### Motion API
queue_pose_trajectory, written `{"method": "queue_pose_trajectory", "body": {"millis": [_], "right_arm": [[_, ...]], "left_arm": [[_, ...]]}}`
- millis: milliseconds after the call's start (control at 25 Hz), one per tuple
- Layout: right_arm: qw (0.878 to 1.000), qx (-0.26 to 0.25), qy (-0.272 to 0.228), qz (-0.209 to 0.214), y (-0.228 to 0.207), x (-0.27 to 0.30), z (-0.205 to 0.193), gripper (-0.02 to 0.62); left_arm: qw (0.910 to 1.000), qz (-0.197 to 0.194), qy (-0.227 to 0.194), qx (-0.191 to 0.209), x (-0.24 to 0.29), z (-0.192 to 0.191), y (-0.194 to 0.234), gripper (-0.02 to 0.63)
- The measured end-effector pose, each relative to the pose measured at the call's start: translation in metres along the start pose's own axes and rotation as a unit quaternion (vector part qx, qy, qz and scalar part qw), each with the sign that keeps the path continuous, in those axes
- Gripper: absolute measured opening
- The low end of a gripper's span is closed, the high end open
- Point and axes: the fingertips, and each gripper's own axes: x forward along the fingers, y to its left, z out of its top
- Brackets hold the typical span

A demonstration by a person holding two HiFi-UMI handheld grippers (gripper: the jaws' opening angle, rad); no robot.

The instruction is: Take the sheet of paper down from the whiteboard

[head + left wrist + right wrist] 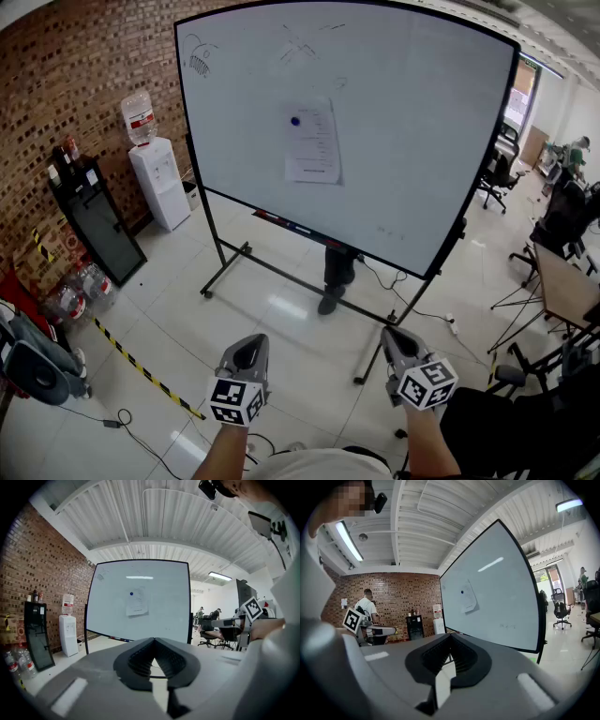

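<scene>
A white sheet of paper (312, 142) hangs near the middle of the rolling whiteboard (403, 141), pinned at its top left by a blue magnet (296, 120). The sheet (137, 603) also shows in the left gripper view, and the sheet (468, 597) in the right gripper view. Both grippers are well short of the board, low in the head view. My left gripper (248, 355) is shut and holds nothing. My right gripper (394, 339) is shut and holds nothing too. Both point roughly level toward the board.
A person's legs (337, 272) show behind the board's lower edge. A water dispenser (159, 173) and a black cabinet (94, 220) stand at the left brick wall. Yellow-black tape (141, 370) crosses the floor. Office chairs (497, 173) and a desk (567, 286) are at the right.
</scene>
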Motion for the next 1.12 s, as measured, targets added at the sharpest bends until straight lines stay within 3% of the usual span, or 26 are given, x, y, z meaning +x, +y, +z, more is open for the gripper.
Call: {"method": "queue_pose_trajectory", "body": {"millis": [320,640,880,1120], "right_arm": [[1.000,-0.007,0.014,0.012,0.029,0.063,0.001,0.007],[0.999,-0.007,0.000,0.034,0.015,0.139,0.025,0.006],[0.998,-0.008,-0.021,0.058,-0.020,0.217,0.052,0.006],[0.997,-0.007,-0.038,0.060,-0.076,0.290,0.093,0.007]], "left_arm": [[0.9996,0.025,-0.001,-0.011,-0.010,-0.006,0.072,0.002],[0.9983,0.052,-0.020,-0.013,0.025,0.013,0.121,0.002],[0.9974,0.069,-0.019,-0.011,0.092,0.028,0.160,0.002],[0.9982,0.054,-0.026,-0.008,0.193,0.063,0.186,0.002]]}}
